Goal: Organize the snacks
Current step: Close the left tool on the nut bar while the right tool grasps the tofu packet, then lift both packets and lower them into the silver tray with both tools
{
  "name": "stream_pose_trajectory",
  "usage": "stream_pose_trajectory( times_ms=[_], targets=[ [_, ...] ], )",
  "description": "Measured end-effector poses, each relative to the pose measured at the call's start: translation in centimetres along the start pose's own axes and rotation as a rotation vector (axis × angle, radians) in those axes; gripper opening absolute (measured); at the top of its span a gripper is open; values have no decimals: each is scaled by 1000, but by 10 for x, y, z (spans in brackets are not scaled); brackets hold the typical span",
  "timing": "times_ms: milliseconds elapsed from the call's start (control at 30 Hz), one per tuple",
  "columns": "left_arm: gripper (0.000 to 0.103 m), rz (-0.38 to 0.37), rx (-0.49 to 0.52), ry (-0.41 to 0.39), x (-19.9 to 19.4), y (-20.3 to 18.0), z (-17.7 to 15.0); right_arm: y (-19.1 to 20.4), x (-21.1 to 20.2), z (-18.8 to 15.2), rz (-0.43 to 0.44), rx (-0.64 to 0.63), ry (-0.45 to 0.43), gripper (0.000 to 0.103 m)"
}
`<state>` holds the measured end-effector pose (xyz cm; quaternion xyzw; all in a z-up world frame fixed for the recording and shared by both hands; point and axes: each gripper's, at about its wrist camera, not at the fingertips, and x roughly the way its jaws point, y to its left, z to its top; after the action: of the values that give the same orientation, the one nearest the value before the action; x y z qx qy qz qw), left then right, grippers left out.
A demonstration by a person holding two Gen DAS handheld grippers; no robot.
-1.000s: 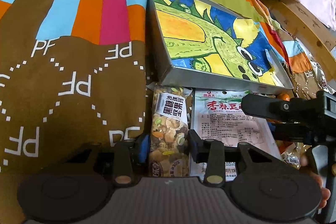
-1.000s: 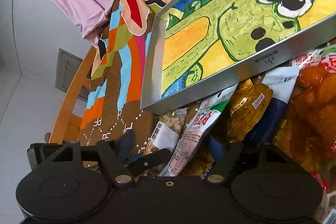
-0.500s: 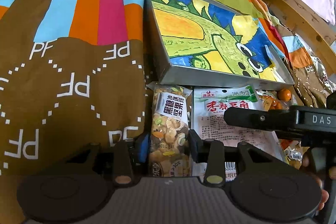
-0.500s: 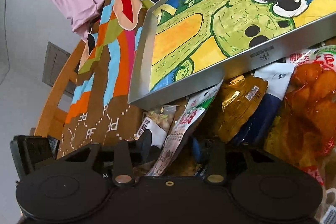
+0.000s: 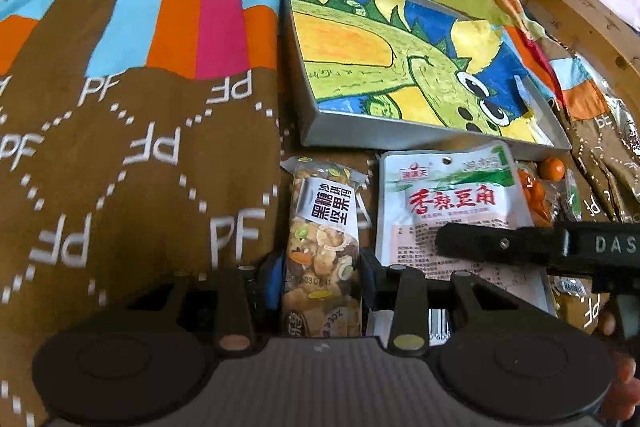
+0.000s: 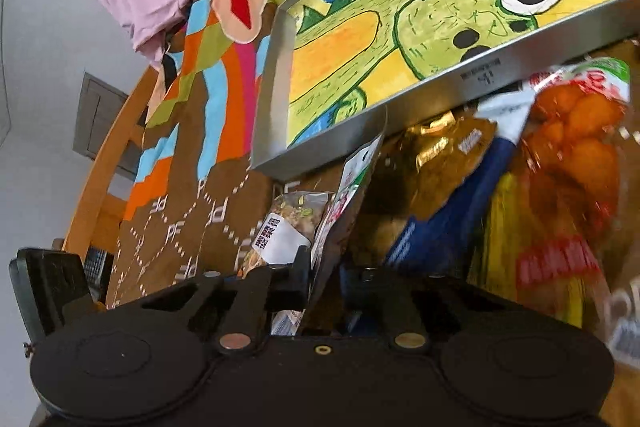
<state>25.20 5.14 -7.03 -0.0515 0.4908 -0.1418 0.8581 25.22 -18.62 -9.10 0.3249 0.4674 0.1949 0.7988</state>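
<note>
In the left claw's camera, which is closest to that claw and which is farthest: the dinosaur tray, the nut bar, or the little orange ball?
1. Nut bar, right between the left claw fingers.
2. Little orange ball, off to the right.
3. Dinosaur tray, straight ahead; nearly level with the ball, hard to call.

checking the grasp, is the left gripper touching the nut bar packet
Touching: the left wrist view shows the left gripper with both fingers pressed against the sides of the nut bar packet.

Nut bar (image 5: 322,247), white pouch (image 5: 448,203) beside tray (image 5: 360,137)
</note>
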Motion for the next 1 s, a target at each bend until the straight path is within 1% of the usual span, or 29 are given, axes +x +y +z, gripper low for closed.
stream_pose_trajectory(
  times_ms=[67, 167, 233, 367, 500, 633, 767, 867, 1000],
  targets=[
    [41, 4, -27, 8, -7, -2, -5, 4, -8, -6, -14, -26, 3, 13],
    [41, 5, -65, 22, -17, -3, -13, 16, -22, -17, -57, -117, -20, 12],
    [41, 7, -90, 27, -22, -2, -16, 25, -31, -25, -94, -188, -46, 11],
    [41, -23, -153, 4, -34, 3, -19, 44, -46, -41, -189, -355, -110, 11],
    [41, -47, -169, -53, -47, 2, -20, 60, -55, -56, -251, -500, -189, 10],
    [41, -76, -147, -134, -61, -4, -18, 69, -65, -62, -278, -593, -274, 8],
    [41, -99, -126, -234, -69, -9, -13, 76, -71, -62, -303, -660, -346, 8],
    [41, -103, -141, -284, -68, -10, -7, 78, -72, -59, -334, -709, -402, 8],
    [41, -108, -170, -335, -59, -9, 15, 78, -70, -44, -358, -718, -460, 8]
  ],
)
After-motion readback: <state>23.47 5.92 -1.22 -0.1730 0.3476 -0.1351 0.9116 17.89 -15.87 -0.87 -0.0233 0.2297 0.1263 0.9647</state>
